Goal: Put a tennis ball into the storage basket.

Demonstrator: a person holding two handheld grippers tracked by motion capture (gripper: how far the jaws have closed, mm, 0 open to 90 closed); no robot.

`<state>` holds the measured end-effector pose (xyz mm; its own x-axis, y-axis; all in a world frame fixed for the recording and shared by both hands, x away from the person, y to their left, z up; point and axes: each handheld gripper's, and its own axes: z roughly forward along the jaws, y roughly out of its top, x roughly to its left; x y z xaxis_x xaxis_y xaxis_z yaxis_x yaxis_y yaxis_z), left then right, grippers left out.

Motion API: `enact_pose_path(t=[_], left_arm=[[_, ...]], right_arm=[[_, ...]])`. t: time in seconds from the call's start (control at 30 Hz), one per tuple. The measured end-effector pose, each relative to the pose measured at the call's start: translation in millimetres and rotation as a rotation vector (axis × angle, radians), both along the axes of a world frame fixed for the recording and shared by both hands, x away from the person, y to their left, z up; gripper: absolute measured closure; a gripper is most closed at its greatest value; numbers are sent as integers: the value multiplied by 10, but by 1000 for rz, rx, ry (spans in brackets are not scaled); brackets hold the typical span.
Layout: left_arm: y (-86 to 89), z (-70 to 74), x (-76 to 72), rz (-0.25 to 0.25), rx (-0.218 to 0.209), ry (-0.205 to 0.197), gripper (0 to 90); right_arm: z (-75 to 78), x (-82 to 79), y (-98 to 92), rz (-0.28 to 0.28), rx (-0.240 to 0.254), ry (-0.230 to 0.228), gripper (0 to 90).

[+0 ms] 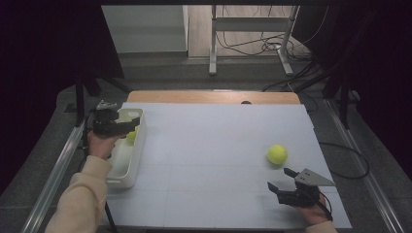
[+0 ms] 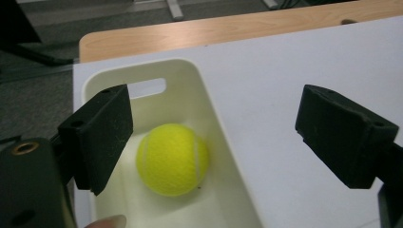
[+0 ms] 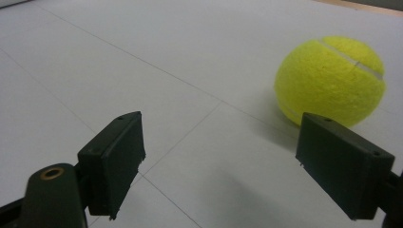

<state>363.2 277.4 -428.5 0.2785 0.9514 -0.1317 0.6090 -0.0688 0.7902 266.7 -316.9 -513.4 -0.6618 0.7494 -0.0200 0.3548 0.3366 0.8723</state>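
So in the high view there's a white-covered worktop (image 1: 218,160) with a wooden strip showing along its far edge. A white bin (image 1: 127,155) sits along the left side of it, and the left gripper (image 1: 127,127) hangs over the bin's far end, held by the person's left hand (image 1: 100,144) in a cream sleeve. You can just make out a bit of yellow-green ball in the bin (image 1: 131,135) under the jaws. Over on the right, a second tennis ball (image 1: 277,154) sits loose on the white surface, and the right gripper (image 1: 281,180) is near the front edge, just short of it, jaws spread apart with nothing between them.

Left gripper view: looking down into the bin (image 2: 209,109), with its handle slot at the far end. The tennis ball (image 2: 172,159) rests on the bin floor, close to the left jaw but not touched by it. The jaws are wide open, one over the bin and the other out over the white sheet past the bin's rim. A fingertip pokes in at the bottom edge.

Right gripper view: jaws wide open again, empty, hovering low over the sheet. The loose ball (image 3: 330,80) is ahead and off to the right, just beyond the right jaw, sitting on the worktop with its seam facing up.
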Motion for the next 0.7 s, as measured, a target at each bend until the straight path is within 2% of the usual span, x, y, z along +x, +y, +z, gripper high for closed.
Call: enact_pose_path(t=[0.1, 0.3, 0.4, 0.57, 0.7], left_arm=[[-36, 23, -78, -18, -27, -23, 130], [-116, 61, -223, -60, -39, -61, 130], [-142, 67, -280, -81, -64, -77, 132], [-196, 75, -344, -109, -79, -103, 132], [-251, 88, -403, -134, -73, -113, 131]], right_arm=[[0, 9, -1, -4, 8, 4, 167], [8, 30, -9, -5, 29, 8, 166], [9, 32, -17, -7, 34, 10, 166], [10, 28, -15, -6, 33, 8, 166], [7, 45, -16, -14, 29, 11, 166]])
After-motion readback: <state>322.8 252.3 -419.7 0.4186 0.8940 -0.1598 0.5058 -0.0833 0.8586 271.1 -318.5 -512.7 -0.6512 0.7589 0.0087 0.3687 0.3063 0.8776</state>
